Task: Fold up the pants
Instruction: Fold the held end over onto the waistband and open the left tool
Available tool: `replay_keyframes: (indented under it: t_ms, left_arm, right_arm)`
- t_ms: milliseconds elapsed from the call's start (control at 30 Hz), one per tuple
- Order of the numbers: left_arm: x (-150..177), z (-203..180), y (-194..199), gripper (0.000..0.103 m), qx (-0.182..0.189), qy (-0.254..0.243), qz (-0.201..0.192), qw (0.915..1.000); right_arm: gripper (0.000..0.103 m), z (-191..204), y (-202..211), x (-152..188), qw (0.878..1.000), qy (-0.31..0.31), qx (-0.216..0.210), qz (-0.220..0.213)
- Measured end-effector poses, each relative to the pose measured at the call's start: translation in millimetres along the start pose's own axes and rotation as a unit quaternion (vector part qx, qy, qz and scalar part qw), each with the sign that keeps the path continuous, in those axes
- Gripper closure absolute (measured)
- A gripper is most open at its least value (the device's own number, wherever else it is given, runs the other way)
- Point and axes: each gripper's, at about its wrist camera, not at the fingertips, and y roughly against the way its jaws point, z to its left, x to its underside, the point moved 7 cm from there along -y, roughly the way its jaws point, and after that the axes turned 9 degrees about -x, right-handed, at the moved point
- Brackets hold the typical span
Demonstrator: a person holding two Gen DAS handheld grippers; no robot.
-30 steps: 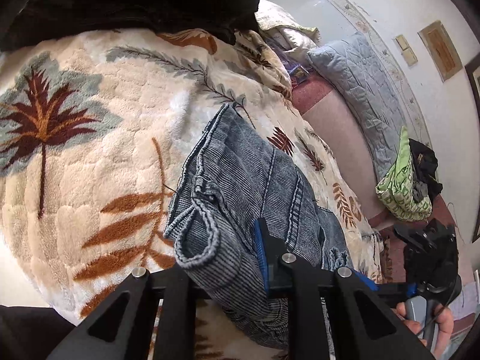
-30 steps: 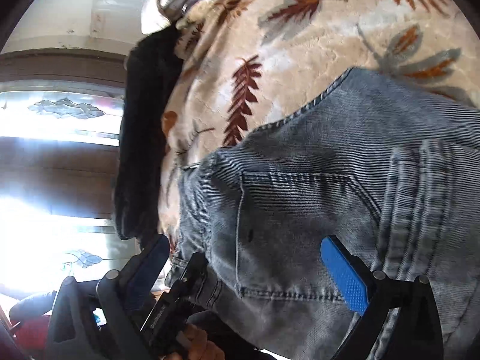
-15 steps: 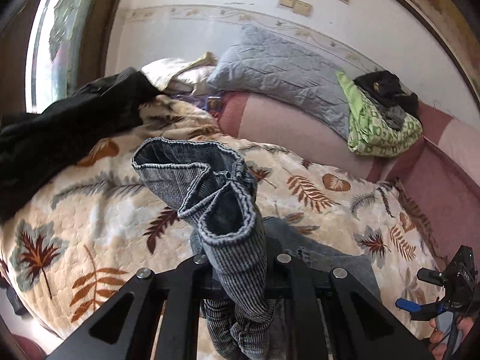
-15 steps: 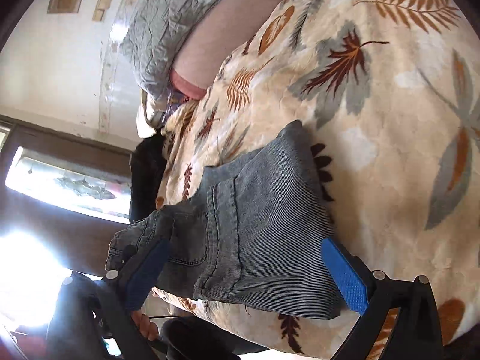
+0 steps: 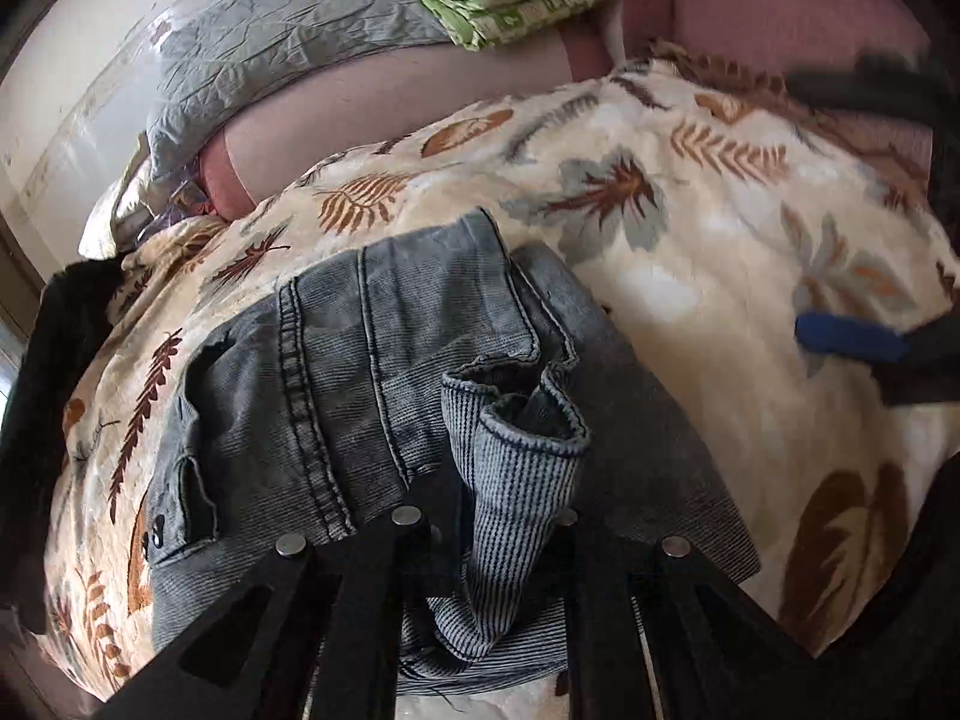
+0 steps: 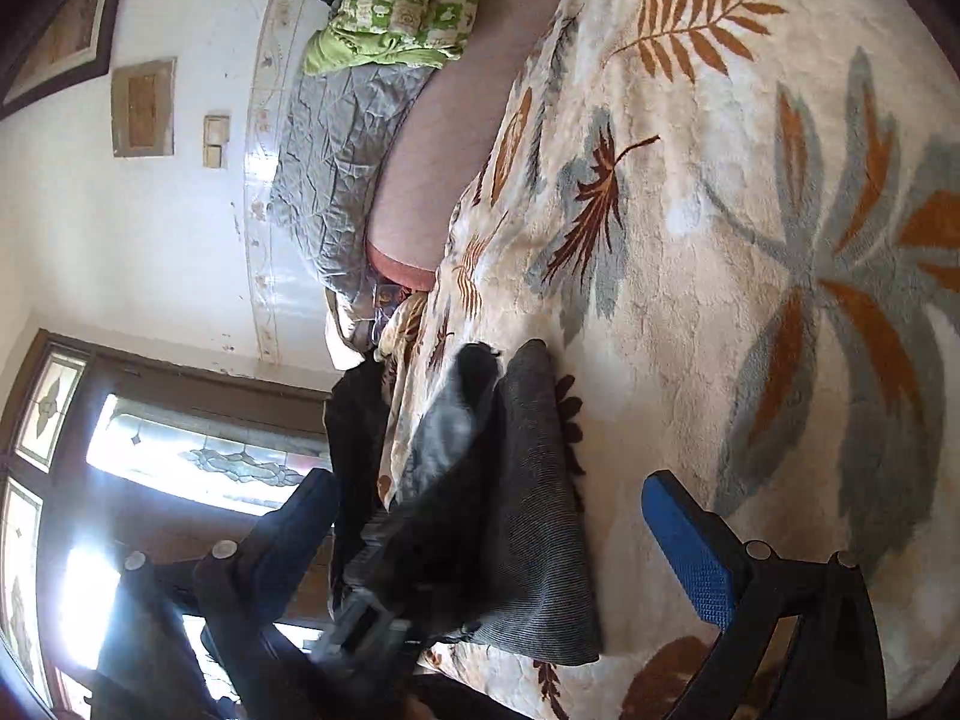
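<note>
Moved: left tongs [image 5: 498, 516] carried the cuffs over the pants [image 5: 360, 372] lying on the blanket [image 5: 690, 276]
Left tongs: clenched on cuffs
Right tongs [image 6: 486, 546]: spread, empty
Meaning: fold nearly laid

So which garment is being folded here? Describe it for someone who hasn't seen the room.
On the bed, find the cream leaf-print blanket. The faded grey-blue jeans lie bunched on it, a cuff pinched in the left gripper; unlike the black garment at the edge, they show stitched denim seams.

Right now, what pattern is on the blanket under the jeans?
Cream blanket with rust-brown and grey-blue leaf prints; clearest in the right wrist view.
</note>
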Motion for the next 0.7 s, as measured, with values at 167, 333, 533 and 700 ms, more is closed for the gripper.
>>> replay_keyframes:
  t_ms: [167, 333, 533, 700]
  left_arm:
    - [-0.4, 3.3, 8.4, 0.090, 0.005, -0.004, 0.000, 1.0000]
    - [-17.5, 19.3, 33.1, 0.093, 0.010, 0.040, -0.039, 0.9984]
    - [-25.7, 29.4, 68.3, 0.094, 0.034, 0.069, -0.083, 0.9936]
    - [10.0, -17.8, 13.4, 0.089, 0.027, -0.009, 0.010, 0.9995]
  right_arm:
    - [0.000, 0.8, -4.8, 2.3, 1.000, 0.004, -0.006, 0.013]
    - [0.000, -0.2, -5.7, 3.3, 1.000, 0.002, -0.006, 0.012]
    - [0.000, -4.4, -4.4, 2.5, 1.000, 0.000, 0.001, 0.004]
    - [0.000, -6.8, -5.3, 2.6, 1.000, 0.000, 0.011, 0.002]
